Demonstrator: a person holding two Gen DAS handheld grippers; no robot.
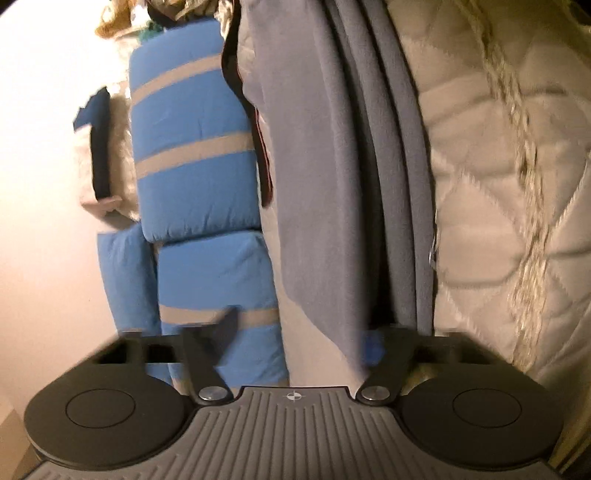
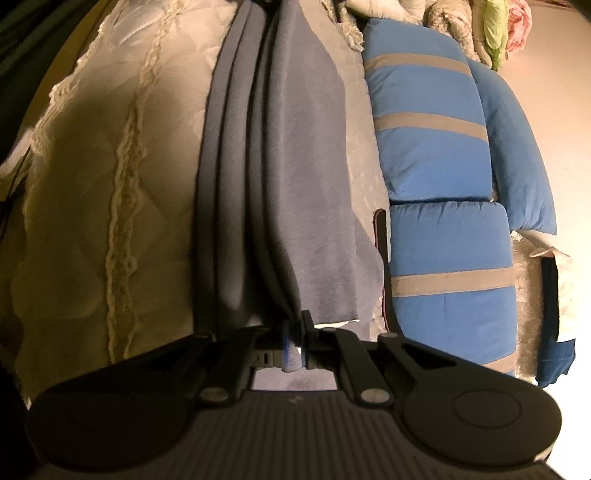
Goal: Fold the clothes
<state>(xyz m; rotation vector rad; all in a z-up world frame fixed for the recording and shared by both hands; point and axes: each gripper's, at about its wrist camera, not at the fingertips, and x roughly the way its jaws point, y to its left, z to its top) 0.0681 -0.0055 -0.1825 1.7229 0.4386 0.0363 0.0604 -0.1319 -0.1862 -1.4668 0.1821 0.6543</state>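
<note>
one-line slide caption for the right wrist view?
Right gripper shut on the edge of a grey garment lying along a cream quilted bedspread, blue striped pillows alongside.

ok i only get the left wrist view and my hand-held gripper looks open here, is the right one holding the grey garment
Observer: Yes. The right hand-held gripper is shut on an edge of the grey garment, and cloth shows pinched between its fingers.
Operator: anything past the blue pillows that i cant make out
Observer: A pink flower-like item sits beyond the blue striped pillows, next to a green piece.
</note>
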